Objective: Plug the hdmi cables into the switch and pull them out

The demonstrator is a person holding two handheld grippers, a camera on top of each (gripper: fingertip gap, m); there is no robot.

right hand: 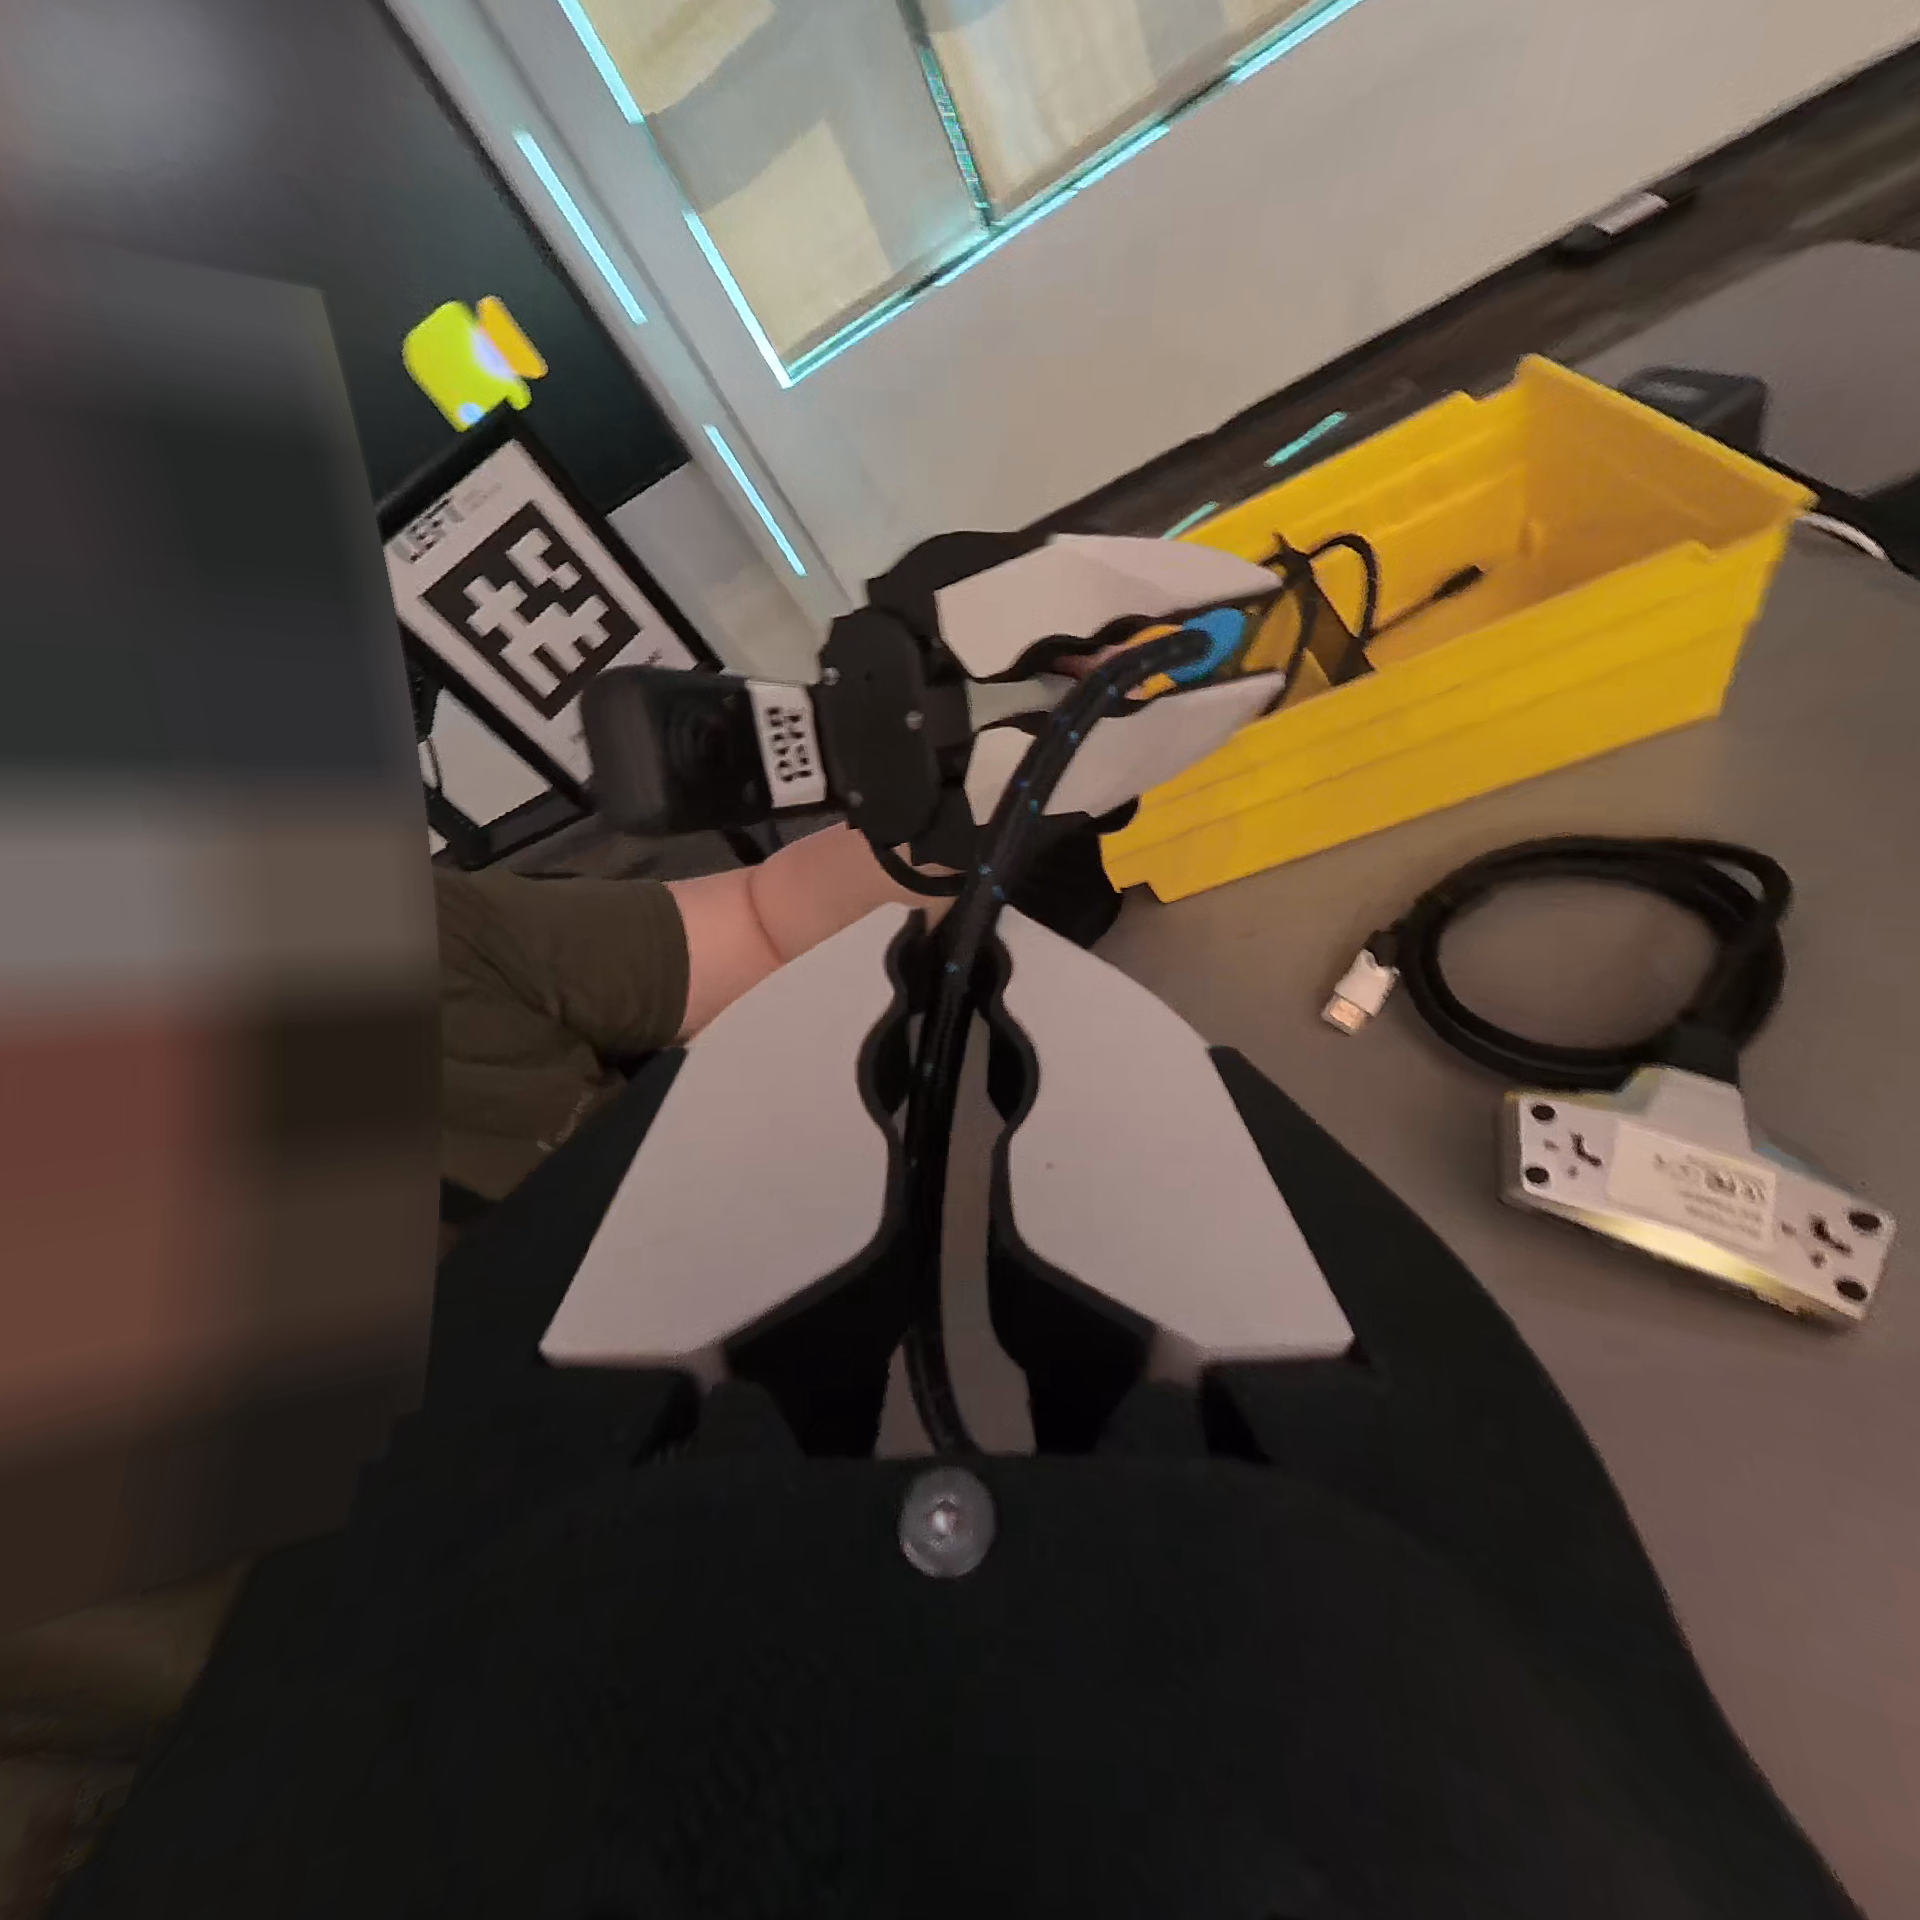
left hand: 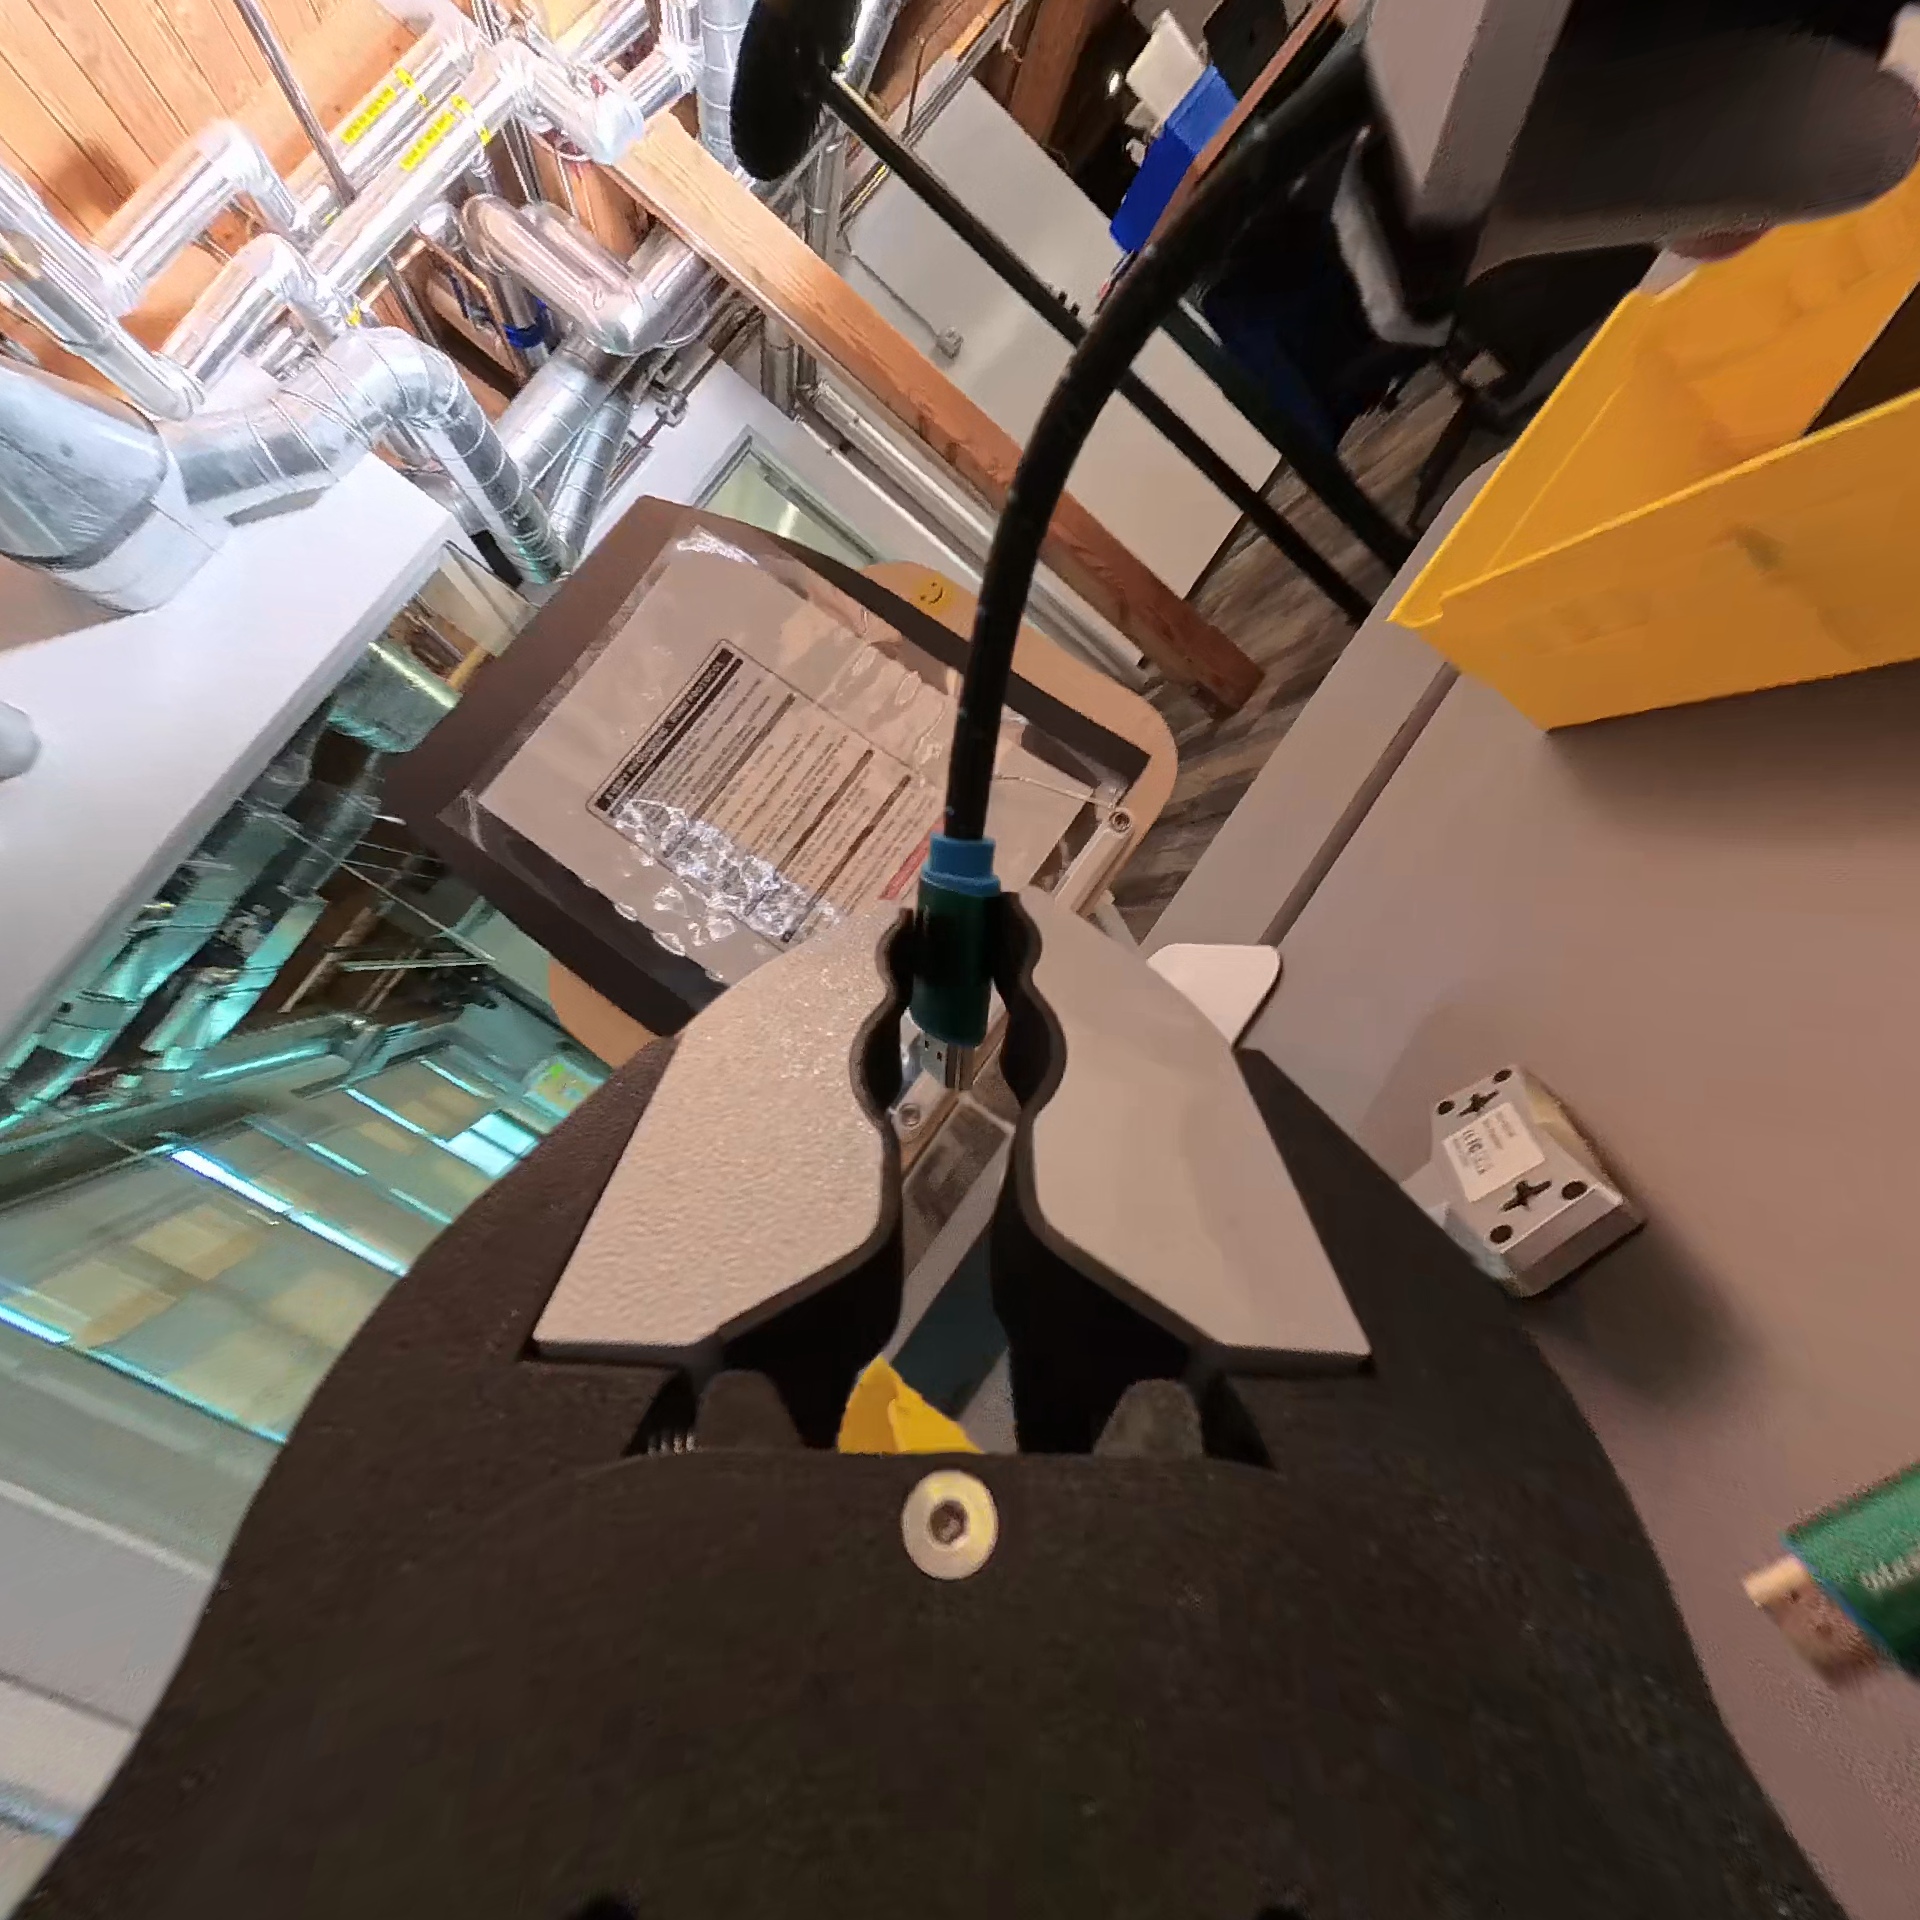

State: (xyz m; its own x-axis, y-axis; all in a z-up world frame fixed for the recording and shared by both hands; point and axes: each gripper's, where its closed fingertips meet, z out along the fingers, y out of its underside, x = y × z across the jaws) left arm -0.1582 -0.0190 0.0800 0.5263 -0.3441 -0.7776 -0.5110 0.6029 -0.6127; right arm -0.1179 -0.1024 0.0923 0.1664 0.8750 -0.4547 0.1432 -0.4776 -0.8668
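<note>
My left gripper [left hand: 958,940] is shut on the blue HDMI plug [left hand: 954,961], held in the air with its metal tip pointing back toward the camera. Its black braided cable [left hand: 1023,499] arcs up and right. My right gripper [right hand: 951,961] is shut on the same black cable [right hand: 935,1091], which runs to the left gripper [right hand: 1226,644] ahead, over the yellow bin. The silver switch [left hand: 1522,1179] lies upside down on the grey table; in the right wrist view the switch [right hand: 1683,1195] has a second black cable [right hand: 1621,977] attached, coiled, with a loose white plug [right hand: 1361,987].
A yellow bin [right hand: 1538,644] with more cables stands on the grey table [right hand: 1558,1507] beyond the switch; it also shows in the left wrist view [left hand: 1704,520]. A green plug end [left hand: 1839,1590] shows at the right edge. A person's arm [right hand: 727,935] holds the left gripper. There is about 10 centimetres between the tips of the two grippers. Between my left fingertips and the switch [right hand: 1683,1195] there is roughly 20 centimetres. It is also in sight in the left wrist view [left hand: 1500,1141].
</note>
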